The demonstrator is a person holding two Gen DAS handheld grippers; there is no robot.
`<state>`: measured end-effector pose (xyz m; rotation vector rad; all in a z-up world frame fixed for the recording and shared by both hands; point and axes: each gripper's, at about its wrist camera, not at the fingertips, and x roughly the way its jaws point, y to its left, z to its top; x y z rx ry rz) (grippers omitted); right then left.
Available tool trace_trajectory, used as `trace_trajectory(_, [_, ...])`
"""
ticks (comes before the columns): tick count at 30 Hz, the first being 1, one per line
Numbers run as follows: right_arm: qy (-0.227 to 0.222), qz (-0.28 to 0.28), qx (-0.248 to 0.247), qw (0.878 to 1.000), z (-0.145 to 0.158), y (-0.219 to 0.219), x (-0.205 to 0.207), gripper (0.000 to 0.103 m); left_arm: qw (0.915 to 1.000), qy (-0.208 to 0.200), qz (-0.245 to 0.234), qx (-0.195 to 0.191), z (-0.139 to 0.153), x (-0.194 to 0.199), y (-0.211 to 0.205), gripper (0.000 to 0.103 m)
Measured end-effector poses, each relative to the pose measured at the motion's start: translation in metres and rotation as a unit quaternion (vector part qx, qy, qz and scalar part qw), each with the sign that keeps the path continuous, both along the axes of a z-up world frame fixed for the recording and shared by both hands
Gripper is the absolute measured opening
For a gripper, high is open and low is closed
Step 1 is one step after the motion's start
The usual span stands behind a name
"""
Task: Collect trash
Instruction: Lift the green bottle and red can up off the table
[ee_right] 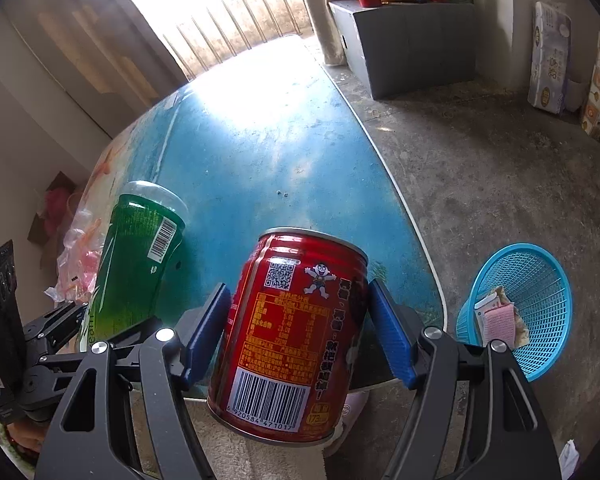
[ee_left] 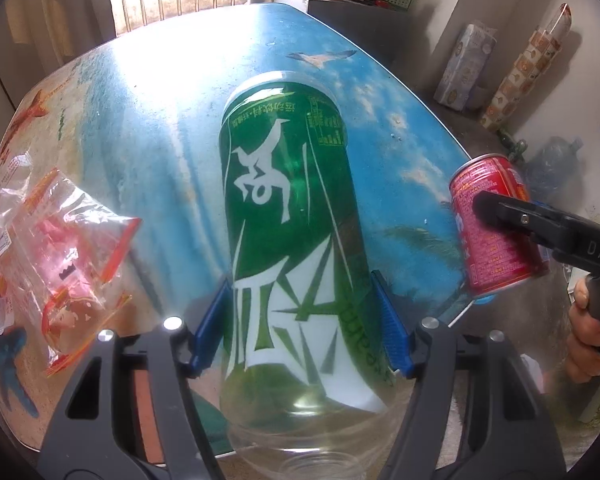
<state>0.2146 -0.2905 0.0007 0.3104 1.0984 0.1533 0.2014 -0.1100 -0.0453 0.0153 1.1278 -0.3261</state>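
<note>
Above table (ee_left: 148, 128): left fingers (ee_left: 392, 324) clamp green bottle (ee_left: 292, 216); right fingers (ee_right: 392, 332) clamp red can (ee_right: 292, 336).

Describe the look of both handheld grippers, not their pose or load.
Left gripper and right gripper match: black angular plastic linkage arms with triangular cut-outs, round silver pivot pins and ribbed blue finger pads. White letters "DAS" mark the right one's side. No cables or sleeves visible; bare fingers grip its handle.
</note>
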Motion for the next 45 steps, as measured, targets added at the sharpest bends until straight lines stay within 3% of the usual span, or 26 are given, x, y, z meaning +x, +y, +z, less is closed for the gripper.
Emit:
trace_trajectory(8, [0.042,0.014,-0.006,0.999,-0.001,0.004,0.002,0.069,0.9999,-0.015,0.004,-0.004,-0.004,-0.009,0.006,0.063])
trace_trajectory(15, [0.071,0.011,0.017,0.997,-0.001,-0.001,0.0,0.069,0.9998,-0.013,0.007,-0.011,-0.001,-0.012,0.014,0.063])
trace_trajectory(45, [0.005,-0.001,0.029,1.0,0.026,0.006,-0.016,0.064,0.9983,-0.059,0.008,-0.001,0.025,-0.024,0.025,0.061])
